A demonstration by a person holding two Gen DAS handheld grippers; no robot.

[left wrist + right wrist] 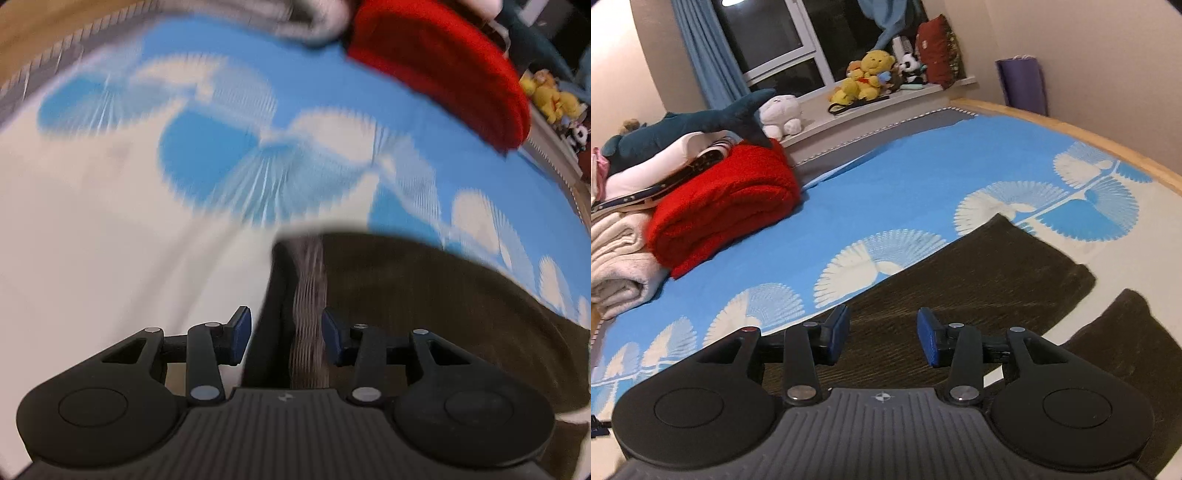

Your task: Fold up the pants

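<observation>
Between the left gripper's [286,338] parted pads, a pale strip of the pants [424,295] is running, apparently untouched by either pad, so nothing looks grasped. Over a pant leg the right gripper [882,338] is hovering released, likely lining up for a fold. Dark pants are lying along the near edge of the bed [905,184], legs spread apart. Near the far left corner a red blanket [724,206] is sitting beside folded laundry, and plush toys [868,74] are crowding the windowsill
</observation>
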